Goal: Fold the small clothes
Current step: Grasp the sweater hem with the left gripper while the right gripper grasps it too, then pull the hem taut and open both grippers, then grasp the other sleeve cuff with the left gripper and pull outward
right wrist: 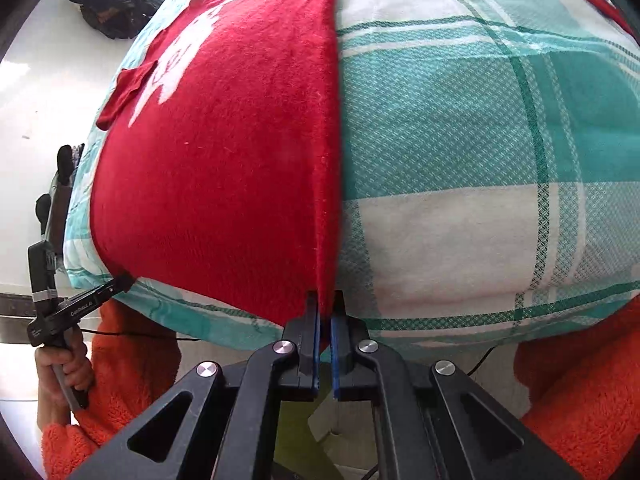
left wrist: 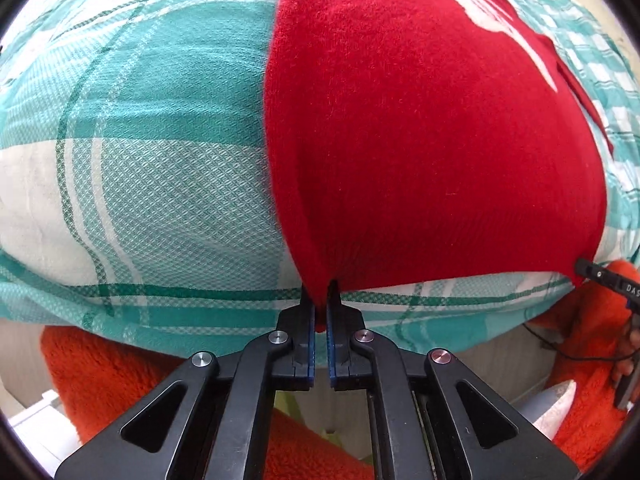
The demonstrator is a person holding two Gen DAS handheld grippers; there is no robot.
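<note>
Black left tongs (left wrist: 321,300) are pinching the near left corner of the red shirt (left wrist: 420,140), jaws closed tight on its hem at six o'clock. Right tongs (right wrist: 325,302) are clamping the shirt's other near corner the same way. Between them the garment is lying flat on a teal checked cloth (left wrist: 160,160), stretching away toward twelve o'clock, white print at the far end. Orange fleece sleeves (right wrist: 580,380) are showing below.

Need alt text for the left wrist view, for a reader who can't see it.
The left gripper is shut on the near left corner of a red garment lying flat on a teal checked cloth. At right, the right gripper pinches the other near corner.
</note>
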